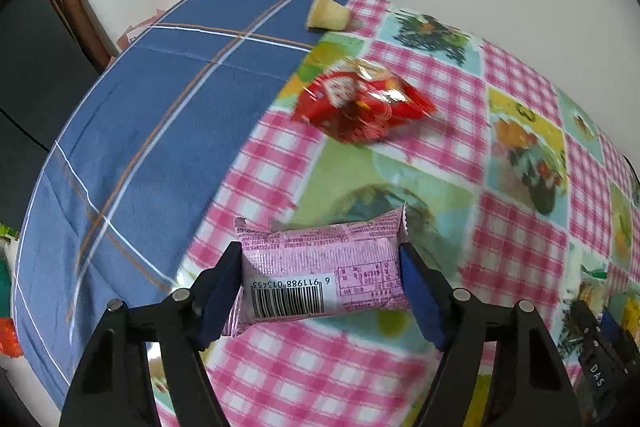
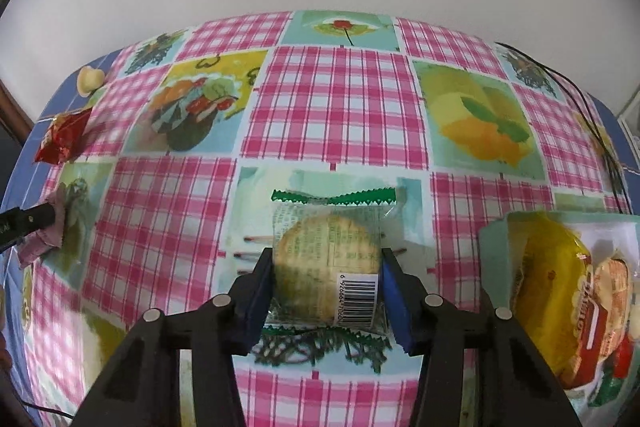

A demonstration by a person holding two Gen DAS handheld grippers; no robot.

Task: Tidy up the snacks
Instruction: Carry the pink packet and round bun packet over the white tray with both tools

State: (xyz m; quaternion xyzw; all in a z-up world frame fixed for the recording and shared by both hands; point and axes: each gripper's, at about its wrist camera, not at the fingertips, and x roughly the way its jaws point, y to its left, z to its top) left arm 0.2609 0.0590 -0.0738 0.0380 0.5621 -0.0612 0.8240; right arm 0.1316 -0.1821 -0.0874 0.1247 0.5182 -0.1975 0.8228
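Pink snack packet [image 1: 320, 267] clamped in left claw [image 1: 320, 287], right claw [image 2: 326, 287] gripping clear cracker packet [image 2: 328, 259]

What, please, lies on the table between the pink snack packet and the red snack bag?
Only bare checked tablecloth lies between the pink snack packet and the red snack bag, in the left wrist view.

Left tongs [image 1: 322, 279] clamped on a pink snack packet [image 1: 320, 267], barcode up, above the pink checked worktop [image 1: 520, 251], red snack bag [image 1: 360, 99] well beyond, pale cup-shaped snack [image 1: 328, 13] at the far edge, blue plaid cloth [image 1: 140, 131] left
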